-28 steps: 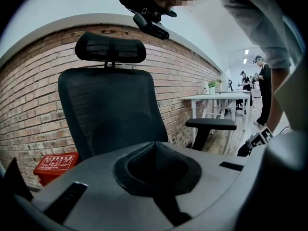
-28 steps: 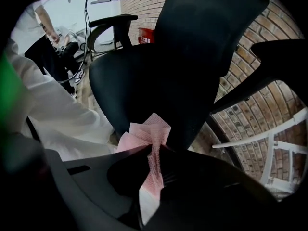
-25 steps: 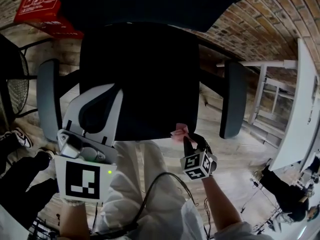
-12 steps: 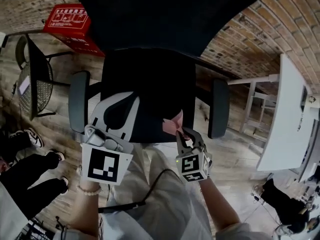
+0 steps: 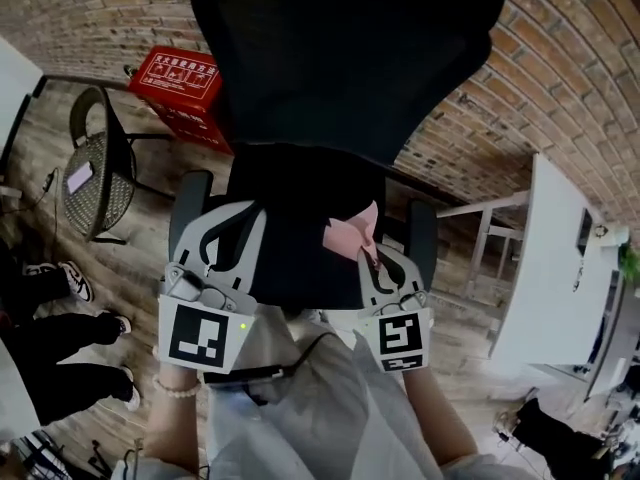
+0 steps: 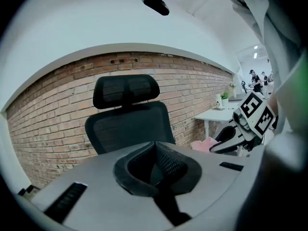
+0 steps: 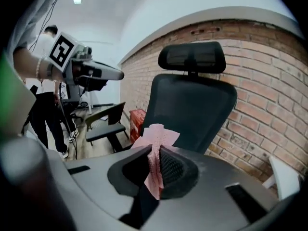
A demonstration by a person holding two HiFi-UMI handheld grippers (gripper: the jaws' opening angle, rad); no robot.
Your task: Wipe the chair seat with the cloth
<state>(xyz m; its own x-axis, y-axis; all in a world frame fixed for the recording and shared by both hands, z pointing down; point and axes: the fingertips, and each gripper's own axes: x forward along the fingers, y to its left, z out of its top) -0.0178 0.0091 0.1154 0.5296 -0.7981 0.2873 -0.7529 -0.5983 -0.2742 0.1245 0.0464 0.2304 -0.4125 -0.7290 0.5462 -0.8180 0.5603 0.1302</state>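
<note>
Pink cloth (image 7: 156,138) hanging crumpled, being pinched by right gripper (image 7: 155,163) over black chair seat (image 5: 285,218); left gripper (image 6: 155,158) pressing together, empty.

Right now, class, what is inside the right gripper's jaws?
The right gripper is shut on a pink cloth; its top fans out above the jaws, the clamped faces are covered.

The chair (image 5: 330,118) is black. The cloth (image 5: 350,233) is pink. The left gripper (image 5: 235,218) and right gripper (image 5: 373,254) are grey, with black-and-white square markers. The box (image 5: 178,73) is red. The wall (image 5: 560,58) is red-brown brick.
</note>
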